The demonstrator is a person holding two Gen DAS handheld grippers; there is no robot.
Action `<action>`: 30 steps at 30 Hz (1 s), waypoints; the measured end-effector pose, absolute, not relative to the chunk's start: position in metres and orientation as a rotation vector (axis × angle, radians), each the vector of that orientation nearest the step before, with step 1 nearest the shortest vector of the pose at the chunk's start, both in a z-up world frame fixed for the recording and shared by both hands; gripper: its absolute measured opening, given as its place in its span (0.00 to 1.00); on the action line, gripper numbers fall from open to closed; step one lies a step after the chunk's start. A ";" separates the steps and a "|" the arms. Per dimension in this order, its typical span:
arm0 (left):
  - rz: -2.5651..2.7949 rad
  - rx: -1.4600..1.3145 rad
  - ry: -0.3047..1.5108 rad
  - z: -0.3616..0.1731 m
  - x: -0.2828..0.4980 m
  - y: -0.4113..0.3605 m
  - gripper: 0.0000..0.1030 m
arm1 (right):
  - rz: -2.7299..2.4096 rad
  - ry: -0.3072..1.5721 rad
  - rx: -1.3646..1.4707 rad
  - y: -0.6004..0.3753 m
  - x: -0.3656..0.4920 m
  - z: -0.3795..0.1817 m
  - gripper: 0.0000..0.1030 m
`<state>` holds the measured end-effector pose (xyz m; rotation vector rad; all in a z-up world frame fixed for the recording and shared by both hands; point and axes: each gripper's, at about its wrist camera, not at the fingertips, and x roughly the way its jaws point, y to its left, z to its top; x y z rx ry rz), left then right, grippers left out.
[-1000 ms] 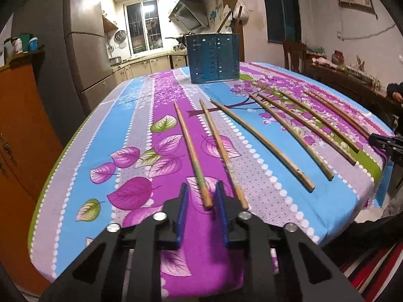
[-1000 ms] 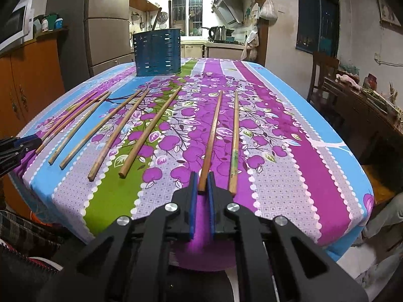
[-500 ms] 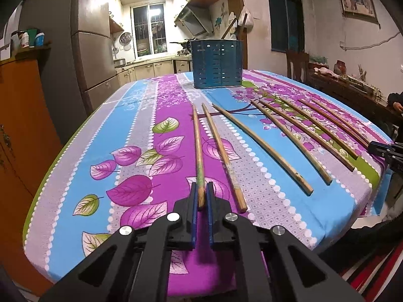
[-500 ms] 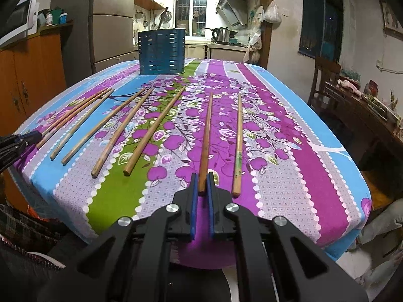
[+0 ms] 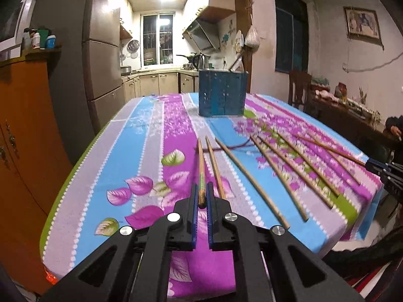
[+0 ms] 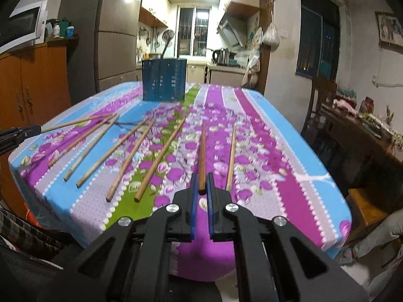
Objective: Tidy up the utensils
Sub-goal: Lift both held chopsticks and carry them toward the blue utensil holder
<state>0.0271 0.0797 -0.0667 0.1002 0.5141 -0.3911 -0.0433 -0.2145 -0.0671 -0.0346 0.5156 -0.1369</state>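
Several long wooden chopsticks lie side by side on the flowered tablecloth (image 5: 141,151). My left gripper (image 5: 201,196) is shut on the near end of the leftmost chopstick (image 5: 200,168), lifted off the cloth; its neighbour (image 5: 214,163) stays on the table. My right gripper (image 6: 201,188) is shut on the near end of another chopstick (image 6: 202,156), also lifted; one chopstick (image 6: 231,156) lies to its right. A blue perforated utensil holder (image 5: 221,93) stands upright at the far end of the table; it also shows in the right wrist view (image 6: 163,79).
An orange cabinet (image 5: 22,125) and a grey fridge (image 5: 100,70) stand to the left of the table. A wooden chair (image 6: 320,103) and a cluttered side table (image 6: 365,125) stand to the right. The kitchen counter (image 5: 156,75) lies beyond.
The left gripper closed on the leftmost chopstick. Both grippers have risen, lifting their chopsticks off the cloth; the table looks lower and farther.
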 end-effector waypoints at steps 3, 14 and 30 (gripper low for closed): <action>-0.376 0.079 0.501 -0.054 0.028 0.082 0.07 | -0.130 0.474 -0.044 -0.216 -0.044 -0.053 0.05; -0.346 -0.019 0.486 -0.016 0.042 0.097 0.07 | -0.069 0.377 -0.074 -0.224 -0.039 -0.014 0.05; -0.346 -0.039 0.511 0.021 0.073 0.100 0.07 | -0.010 0.337 -0.088 -0.235 -0.019 0.018 0.05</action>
